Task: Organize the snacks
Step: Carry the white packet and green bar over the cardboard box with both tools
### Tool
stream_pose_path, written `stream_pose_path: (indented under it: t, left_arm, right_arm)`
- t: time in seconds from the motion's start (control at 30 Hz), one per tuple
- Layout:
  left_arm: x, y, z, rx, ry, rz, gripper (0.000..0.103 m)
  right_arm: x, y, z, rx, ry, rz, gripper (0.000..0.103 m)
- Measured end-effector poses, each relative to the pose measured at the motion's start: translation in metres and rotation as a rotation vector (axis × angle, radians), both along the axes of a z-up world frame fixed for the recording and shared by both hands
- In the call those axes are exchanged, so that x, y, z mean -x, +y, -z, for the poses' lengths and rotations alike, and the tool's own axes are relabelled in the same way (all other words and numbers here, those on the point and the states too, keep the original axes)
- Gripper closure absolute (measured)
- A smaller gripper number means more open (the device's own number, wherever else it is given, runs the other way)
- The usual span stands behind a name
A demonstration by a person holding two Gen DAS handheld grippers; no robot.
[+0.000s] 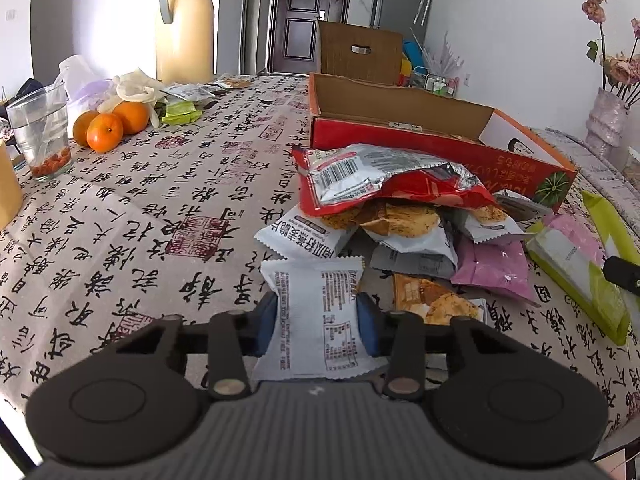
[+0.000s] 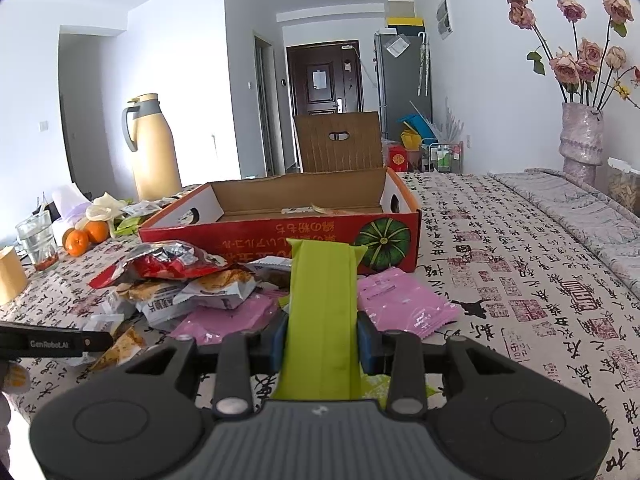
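Left wrist view: white snack packet point(image 1: 316, 312) pinched between blue pads of left gripper point(image 1: 316, 322), jaws narrow, at near edge of snack pile point(image 1: 404, 216). Open red box point(image 1: 440, 140) behind pile on patterned tablecloth point(image 1: 140, 208). Right wrist view: right gripper point(image 2: 320, 340) clamps green packet point(image 2: 322, 312); pink packets point(image 2: 404, 300) beside it.

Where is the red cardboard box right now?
In both wrist views the red cardboard box sits open on the tablecloth just behind the snack pile, orange fruits toward its left.
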State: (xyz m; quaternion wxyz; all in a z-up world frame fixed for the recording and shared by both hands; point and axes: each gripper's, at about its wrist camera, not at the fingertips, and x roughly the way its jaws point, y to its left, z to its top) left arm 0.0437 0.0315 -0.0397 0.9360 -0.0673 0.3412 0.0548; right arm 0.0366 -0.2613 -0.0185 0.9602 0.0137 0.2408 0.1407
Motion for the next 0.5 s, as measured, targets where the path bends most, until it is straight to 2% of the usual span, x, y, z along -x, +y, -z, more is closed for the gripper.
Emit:
stream_pose_path:
  t: [0.5]
  left_arm:
    - [0.020,0.004,-0.039,0.010,-0.135,0.007,0.061]
  right_arm:
    - [0.002,0.002,-0.016,0.002,-0.050,0.000,0.069]
